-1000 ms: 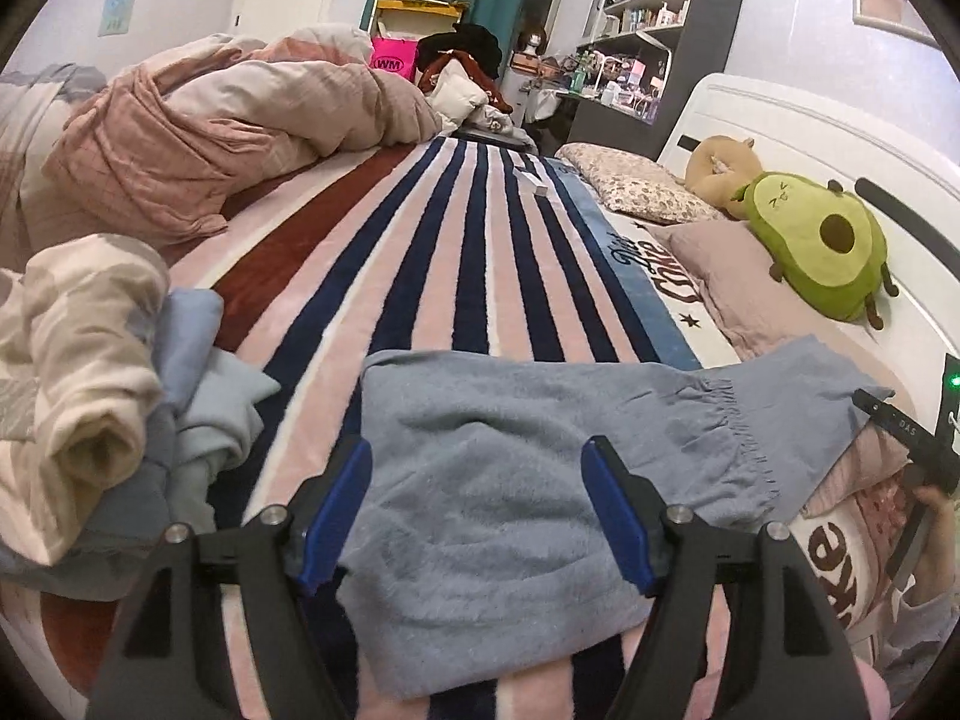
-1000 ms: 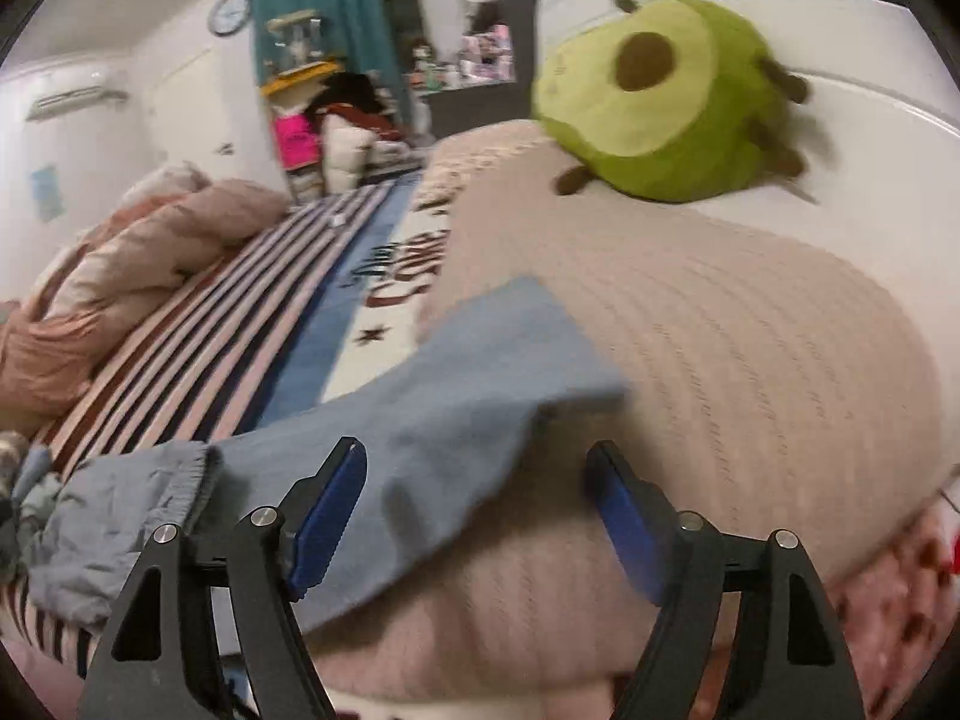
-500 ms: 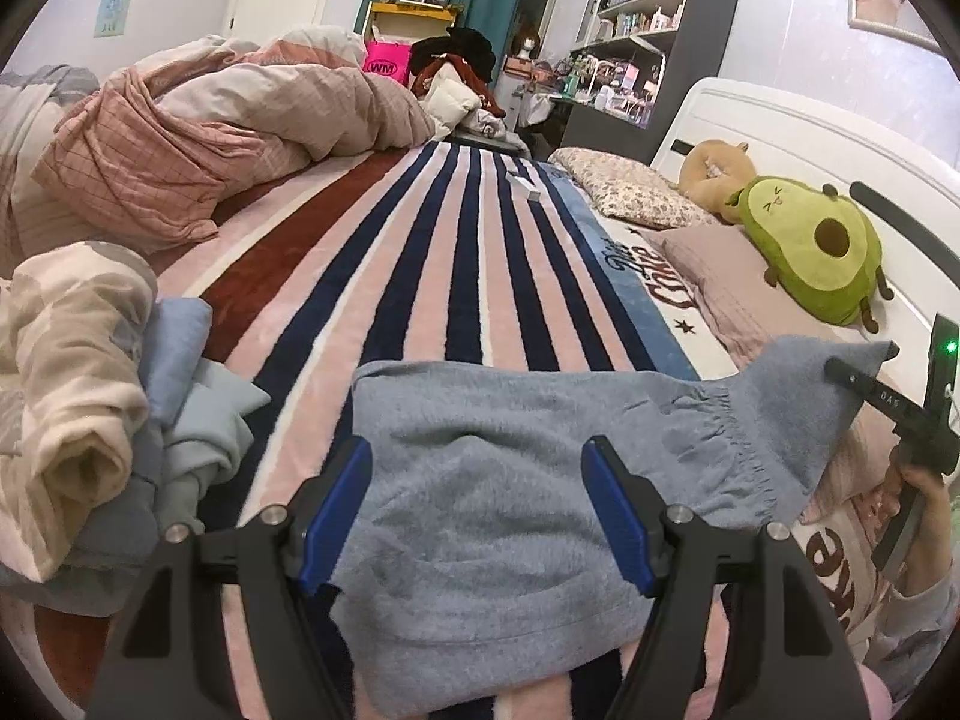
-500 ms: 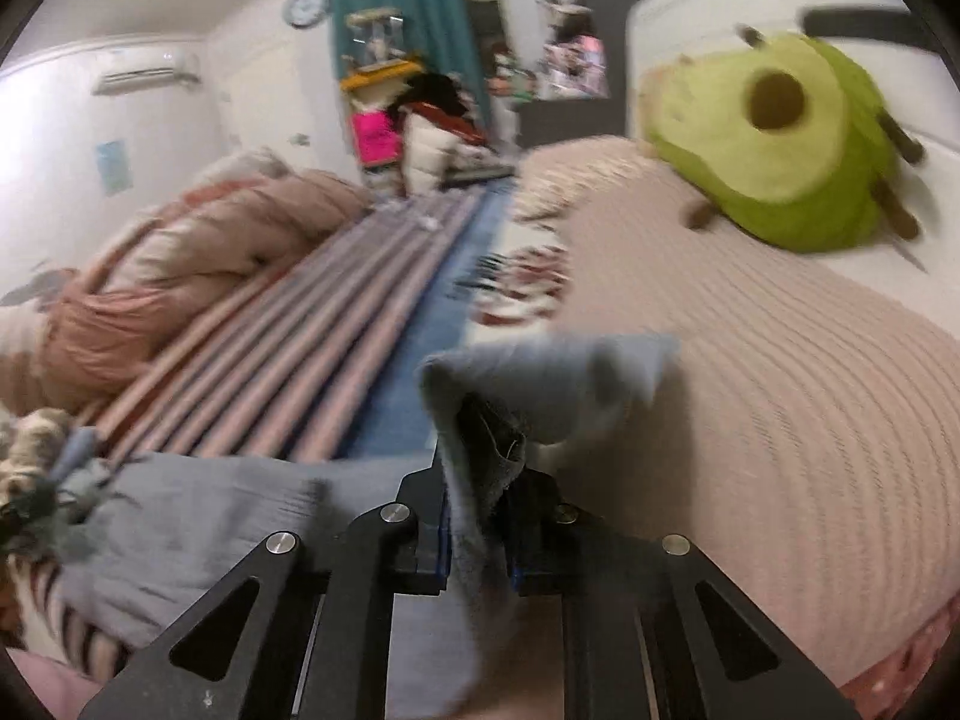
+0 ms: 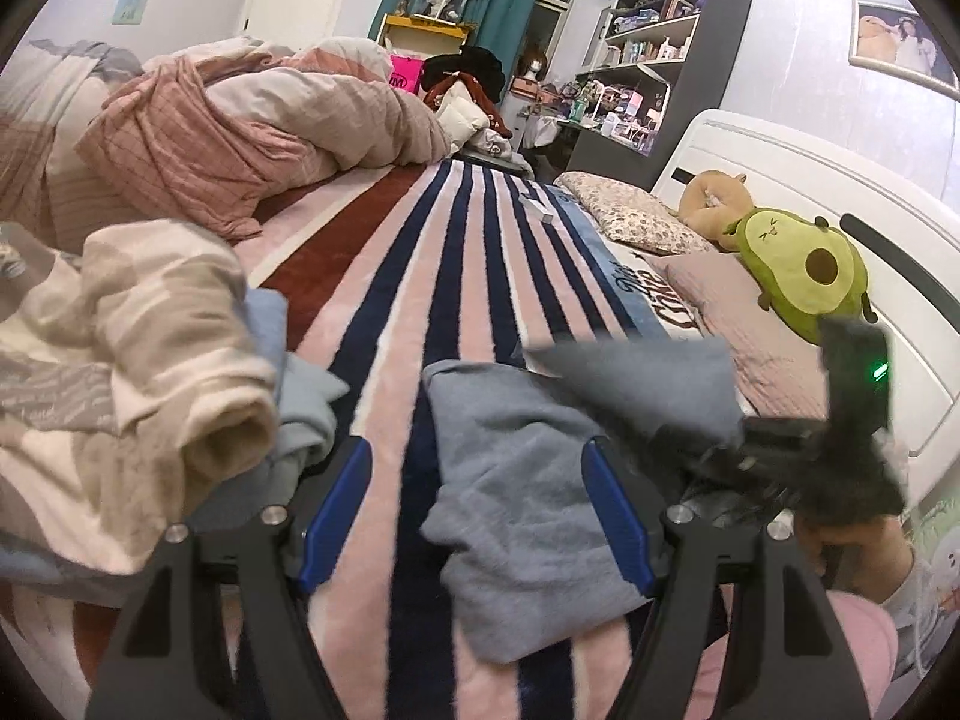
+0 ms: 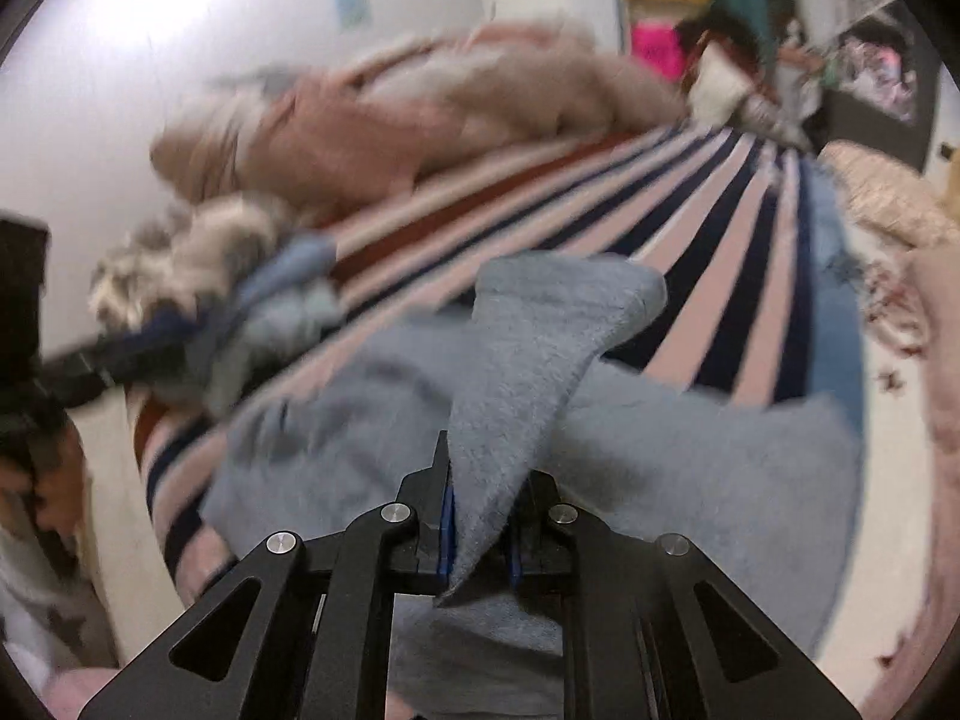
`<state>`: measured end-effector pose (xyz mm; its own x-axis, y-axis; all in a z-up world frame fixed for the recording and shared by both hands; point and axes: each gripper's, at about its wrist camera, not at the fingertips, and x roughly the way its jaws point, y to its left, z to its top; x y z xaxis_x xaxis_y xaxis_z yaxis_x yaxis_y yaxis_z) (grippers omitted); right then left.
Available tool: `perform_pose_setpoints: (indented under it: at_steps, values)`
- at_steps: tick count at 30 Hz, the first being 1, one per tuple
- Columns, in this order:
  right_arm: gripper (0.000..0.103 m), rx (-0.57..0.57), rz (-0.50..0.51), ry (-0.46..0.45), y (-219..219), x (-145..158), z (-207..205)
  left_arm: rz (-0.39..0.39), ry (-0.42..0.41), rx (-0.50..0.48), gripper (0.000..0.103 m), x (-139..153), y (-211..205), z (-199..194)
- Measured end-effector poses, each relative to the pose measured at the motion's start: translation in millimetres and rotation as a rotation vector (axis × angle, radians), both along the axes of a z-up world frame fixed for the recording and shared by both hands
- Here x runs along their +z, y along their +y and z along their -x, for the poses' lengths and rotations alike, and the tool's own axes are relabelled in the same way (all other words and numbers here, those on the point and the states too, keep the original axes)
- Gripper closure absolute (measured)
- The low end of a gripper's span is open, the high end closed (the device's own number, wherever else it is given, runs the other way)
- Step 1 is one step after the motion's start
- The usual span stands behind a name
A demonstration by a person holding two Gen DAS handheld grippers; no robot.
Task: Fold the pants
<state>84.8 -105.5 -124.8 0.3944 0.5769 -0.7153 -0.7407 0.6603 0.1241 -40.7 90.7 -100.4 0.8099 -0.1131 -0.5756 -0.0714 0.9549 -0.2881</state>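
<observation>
A pants (image 6: 528,360) edge is pinched by the right hand-held gripper (image 6: 480,546) above the bed's (image 5: 480,276) near edge; the left hand-held gripper (image 5: 474,516) is held spread, empty.

Your left gripper (image 5: 477,510) has black triangular-cutout arms, silver screws and blue finger pads (image 5: 612,516); your right gripper (image 6: 480,531) matches it, blue-padded.

Clothes pile (image 5: 138,384) leftward (striped blanket (image 5: 480,276) ahead)

On the striped blanket (image 5: 480,276), the grey-blue pants (image 5: 528,480) lie between the left gripper's (image 5: 477,519) wide-open blue fingers (image 5: 612,516), while the blurred right gripper (image 5: 708,450) lifts one corner above the pants.
</observation>
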Motion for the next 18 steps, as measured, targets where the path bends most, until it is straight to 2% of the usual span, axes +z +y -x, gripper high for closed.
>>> perform_pose_setpoints:
  at_steps: [4, 7, 10, 13, 16, 18]
  values:
    - [0.087, 0.033, 0.047, 0.065, 7, -24, 3, 0.029, 0.022, -0.025, 0.031, -8, 0, -6]
    - [0.069, 0.074, 0.036, 0.085, 1, -22, 4, 0.049, 0.035, -0.053, 0.030, -12, -8, -15]
    - [0.064, 0.085, -0.008, 0.055, -16, -7, 20, 0.052, 0.041, -0.089, 0.030, -12, -24, -23]
    - [0.060, 0.028, -0.043, 0.013, -36, 9, 25, 0.037, 0.047, -0.125, 0.030, -9, -40, -33]
    - [0.058, -0.081, -0.011, -0.079, -68, 18, 28, 0.027, 0.061, -0.156, 0.030, -9, -57, -44]
    - [0.058, -0.133, -0.002, -0.103, -86, 18, 28, 0.030, 0.073, -0.173, 0.030, -9, -66, -52]
